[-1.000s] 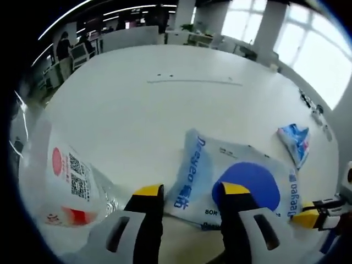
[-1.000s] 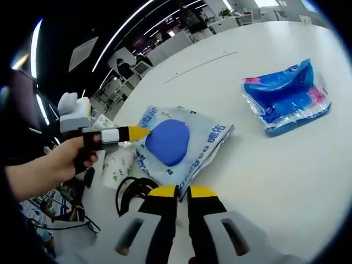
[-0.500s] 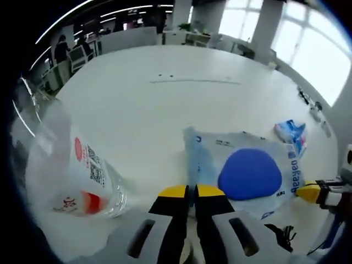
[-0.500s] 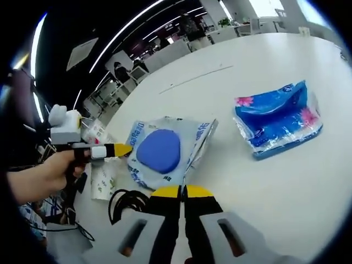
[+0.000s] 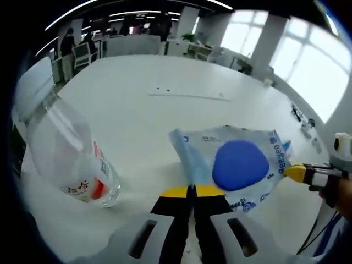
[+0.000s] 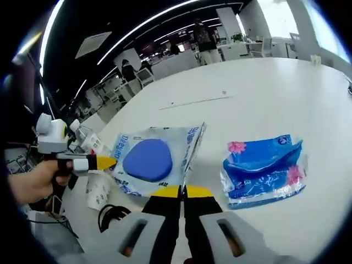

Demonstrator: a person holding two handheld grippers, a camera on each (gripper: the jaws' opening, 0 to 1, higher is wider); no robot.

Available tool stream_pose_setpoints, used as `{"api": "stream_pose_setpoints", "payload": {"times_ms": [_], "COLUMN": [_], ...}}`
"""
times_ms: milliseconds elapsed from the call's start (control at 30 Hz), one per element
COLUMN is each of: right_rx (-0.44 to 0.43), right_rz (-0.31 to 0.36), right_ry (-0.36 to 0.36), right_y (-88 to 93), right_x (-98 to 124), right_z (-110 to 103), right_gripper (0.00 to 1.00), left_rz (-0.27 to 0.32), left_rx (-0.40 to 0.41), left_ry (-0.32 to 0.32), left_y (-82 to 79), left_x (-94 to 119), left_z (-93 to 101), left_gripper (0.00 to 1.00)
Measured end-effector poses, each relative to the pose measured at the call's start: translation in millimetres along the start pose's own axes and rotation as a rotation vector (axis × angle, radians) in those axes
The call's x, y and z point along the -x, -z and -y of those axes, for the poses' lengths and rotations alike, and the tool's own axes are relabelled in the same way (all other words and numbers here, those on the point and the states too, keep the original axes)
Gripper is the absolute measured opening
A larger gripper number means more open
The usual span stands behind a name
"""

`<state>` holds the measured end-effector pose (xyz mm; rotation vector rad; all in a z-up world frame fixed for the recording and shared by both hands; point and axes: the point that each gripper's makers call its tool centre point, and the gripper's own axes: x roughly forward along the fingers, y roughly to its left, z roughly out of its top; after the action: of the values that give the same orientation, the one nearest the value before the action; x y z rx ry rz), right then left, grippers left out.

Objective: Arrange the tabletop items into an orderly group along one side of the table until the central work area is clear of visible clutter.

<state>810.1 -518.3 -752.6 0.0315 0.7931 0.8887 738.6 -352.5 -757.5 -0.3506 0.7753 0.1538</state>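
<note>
A white and blue plastic bag [image 5: 242, 165] with a big blue disc on it hangs just above the white table [image 5: 165, 104]. My left gripper [image 5: 192, 190] is shut on its near edge. In the right gripper view the same bag [image 6: 148, 159] stretches between both tools. There my right gripper [image 6: 183, 191] is shut on its right edge, and the left gripper [image 6: 103, 162], held by a hand, pinches the far left edge. The right gripper [image 5: 294, 172] also shows at the bag's right side in the left gripper view. A blue tissue pack [image 6: 264, 168] lies flat to the right of the bag.
A clear plastic bottle [image 5: 66, 148] with a red and white label stands left of the left gripper. A black cable [image 6: 113, 217] coils near the table edge under the bag. The table [image 6: 247, 88] stretches bare beyond. Desks, chairs and people are far behind.
My left gripper, open a second ago, has shut on the bag's edge. The bag has risen off the table and is pulled taut between the two grippers.
</note>
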Motion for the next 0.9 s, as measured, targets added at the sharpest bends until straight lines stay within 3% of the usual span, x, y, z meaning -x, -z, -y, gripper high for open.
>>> {"api": "stream_pose_setpoints", "payload": {"times_ms": [200,467,900], "right_rx": [0.054,0.041,0.034], "right_rz": [-0.019,-0.025,-0.089], "right_ry": [0.014,0.017,0.035], "right_y": [-2.1,-0.7,23.0], "right_x": [-6,-10,-21], "right_z": [6,12,23], "right_gripper": [0.00,0.00,0.00], "left_rz": [-0.008,-0.018,-0.072], "left_rx": [0.006,0.001,-0.009], "left_ry": [0.002,-0.002,-0.017], "left_y": [1.0,-1.1,21.5], "left_x": [-4,-13,-25], "left_z": [-0.5,-1.9,-5.4], "left_gripper": [0.00,0.00,0.00]}}
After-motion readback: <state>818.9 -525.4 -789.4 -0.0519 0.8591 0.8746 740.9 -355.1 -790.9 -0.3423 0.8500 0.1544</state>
